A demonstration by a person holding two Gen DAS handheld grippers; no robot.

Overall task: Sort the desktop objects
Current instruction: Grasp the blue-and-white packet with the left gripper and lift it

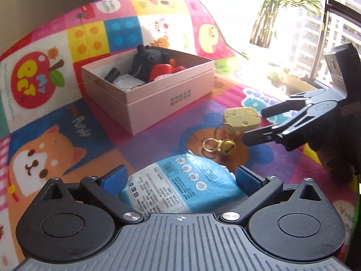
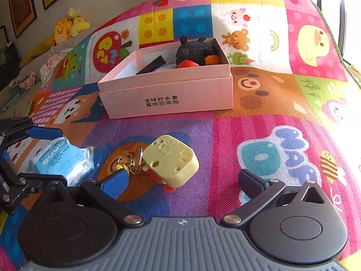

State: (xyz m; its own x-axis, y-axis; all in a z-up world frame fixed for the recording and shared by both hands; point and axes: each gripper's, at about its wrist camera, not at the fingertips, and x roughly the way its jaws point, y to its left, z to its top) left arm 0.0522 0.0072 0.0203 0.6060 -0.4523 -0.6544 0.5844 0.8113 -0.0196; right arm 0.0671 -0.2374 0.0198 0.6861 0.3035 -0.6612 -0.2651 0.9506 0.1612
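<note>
Cartoon mat (image 2: 259,135): right gripper (image 2: 180,181) wide apart, empty, over yellow toy (image 2: 171,160); centre it before closing. Left gripper (image 1: 181,176) straddles blue packet (image 1: 180,180) (grip unclear).

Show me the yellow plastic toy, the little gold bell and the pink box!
Yellow plastic toy (image 2: 171,160), right wrist view, top face.
Little gold bell (image 1: 228,146), left wrist view, round body.
Pink cardboard box (image 2: 167,94), right wrist view, front wall.

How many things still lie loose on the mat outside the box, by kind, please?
Blue tissue packet: 1
Yellow plastic toy: 1
Gold bell on key rings: 1
Total: 3
</note>
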